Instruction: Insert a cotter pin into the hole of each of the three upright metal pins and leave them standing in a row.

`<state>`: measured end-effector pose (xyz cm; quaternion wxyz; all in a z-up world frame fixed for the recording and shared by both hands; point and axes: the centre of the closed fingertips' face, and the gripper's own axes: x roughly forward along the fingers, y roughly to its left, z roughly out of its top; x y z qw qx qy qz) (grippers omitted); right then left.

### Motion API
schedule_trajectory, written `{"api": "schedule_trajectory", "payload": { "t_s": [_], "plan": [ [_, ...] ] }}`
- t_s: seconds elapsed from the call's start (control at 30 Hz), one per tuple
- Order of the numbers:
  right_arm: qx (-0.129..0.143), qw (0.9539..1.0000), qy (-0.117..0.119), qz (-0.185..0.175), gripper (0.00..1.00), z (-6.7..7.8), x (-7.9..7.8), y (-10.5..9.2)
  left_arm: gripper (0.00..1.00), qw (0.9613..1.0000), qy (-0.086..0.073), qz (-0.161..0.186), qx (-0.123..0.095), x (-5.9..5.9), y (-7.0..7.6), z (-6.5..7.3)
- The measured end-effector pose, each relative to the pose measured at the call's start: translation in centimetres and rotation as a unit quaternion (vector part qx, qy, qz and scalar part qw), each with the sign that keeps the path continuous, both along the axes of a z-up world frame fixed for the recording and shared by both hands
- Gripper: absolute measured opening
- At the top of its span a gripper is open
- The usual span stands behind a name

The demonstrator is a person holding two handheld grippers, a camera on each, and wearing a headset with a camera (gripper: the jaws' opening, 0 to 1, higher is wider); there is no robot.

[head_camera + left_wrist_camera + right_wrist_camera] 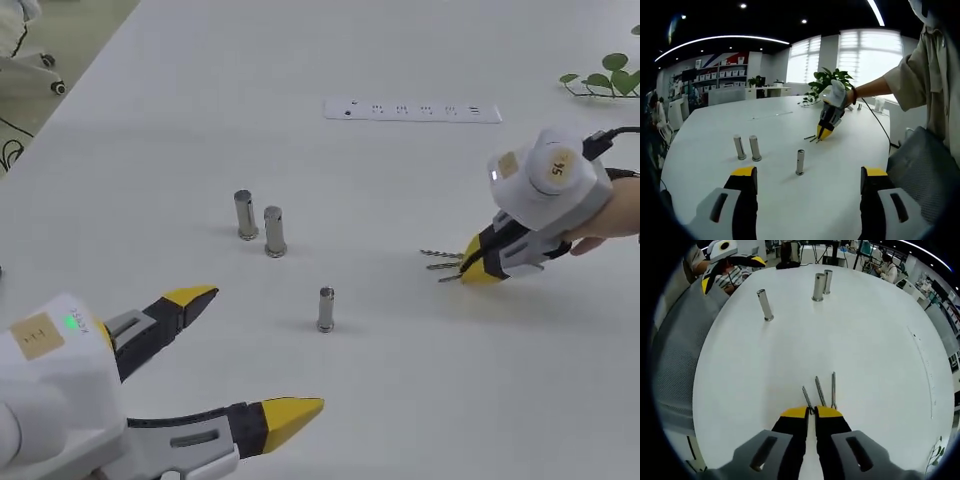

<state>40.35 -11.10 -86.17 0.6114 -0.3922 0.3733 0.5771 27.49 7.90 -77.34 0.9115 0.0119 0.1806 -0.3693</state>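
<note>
Three upright metal pins stand on the white table: two close together (246,215) (274,231) and one apart, nearer me (326,309). My left gripper (258,349) is open at the lower left, its jaws wide apart and empty, and it faces the single pin (800,162). Three cotter pins (441,265) lie side by side on the table at the right. My right gripper (468,272) is shut, its tips down at their near ends (820,392). The leftmost cotter pin (807,399) runs to the seam between the jaws.
A white power strip (412,110) lies flat at the far middle of the table. A green plant (605,80) stands at the far right edge. A grey mesh chair (925,165) stands by the table's near side.
</note>
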Motion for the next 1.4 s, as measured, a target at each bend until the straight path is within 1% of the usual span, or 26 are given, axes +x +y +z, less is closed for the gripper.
{"api": "schedule_trajectory", "payload": {
  "t_s": [0.07,0.23,0.37,0.5,0.77,0.9,1.03,1.1,1.17,1.23,1.27,1.3,1.33,1.37,1.4],
  "plan": [
    [-0.008,0.9999,-0.007,0.01,0.05,-0.1,0.0,0.0,0.85,1.0,0.0,0.0,0.0,0.0,0.0,0.0],
    [-0.015,0.9998,-0.006,0.01,0.04,-0.2,0.0,0.0,0.84,1.0,0.001,0.001,0.003,-0.2,0.2,0.0],
    [-0.015,0.9999,-0.005,0.004,0.03,-0.2,0.0,0.1,0.84,1.0,0.002,0.001,0.003,-0.3,0.3,0.0],
    [-0.018,0.9998,-0.011,0.003,0.02,-0.2,0.0,0.2,0.84,1.0,0.002,0.002,0.004,-0.3,0.3,0.1],
    [-0.017,0.9996,-0.02,-0.004,0.01,-0.3,0.3,0.2,0.83,1.0,0.0,0.0,0.004,-0.2,0.3,0.2],
    [-0.014,0.9996,-0.024,-0.006,0.01,-0.2,0.2,0.2,0.83,1.0,0.0,0.003,0.005,-0.1,0.3,0.3],
    [-0.011,0.9994,-0.032,-0.003,0.01,0.1,-0.1,0.3,0.8,1.0,0.002,0.007,-0.001,-0.1,0.5,0.4],
    [-0.005,0.9992,-0.041,0.002,0.01,0.8,-0.3,0.5,0.78,0.9997,0.009,0.011,-0.02,0.1,0.6,0.7],
    [0.0,0.9989,-0.047,0.008,0.01,1.3,-0.5,0.8,0.77,0.9995,0.013,0.013,-0.025,0.1,0.5,0.8],
    [0.007,0.9985,-0.053,0.011,0.02,1.9,-0.8,1.1,0.76,0.9989,0.017,0.017,-0.041,0.2,0.4,1.0],
    [0.013,0.9982,-0.058,0.013,0.02,2.4,-0.9,1.3,0.75,0.9981,0.02,0.021,-0.056,0.4,0.4,1.2],
    [0.015,0.998,-0.06,0.014,0.02,2.5,-0.9,1.4,0.74,0.9978,0.02,0.021,-0.06,0.4,0.4,1.3],
    [0.021,0.9977,-0.063,0.015,0.02,3.0,-1.1,1.7,0.74,0.9973,0.021,0.022,-0.067,0.5,0.3,1.5],
    [0.025,0.9974,-0.065,0.016,0.02,3.2,-1.2,1.8,0.73,0.9971,0.023,0.023,-0.069,0.5,0.3,1.6],
    [0.029,0.9968,-0.072,0.02,0.02,3.7,-1.4,2.0,0.72,0.9964,0.029,0.025,-0.076,0.5,0.3,1.6]
  ]
}}
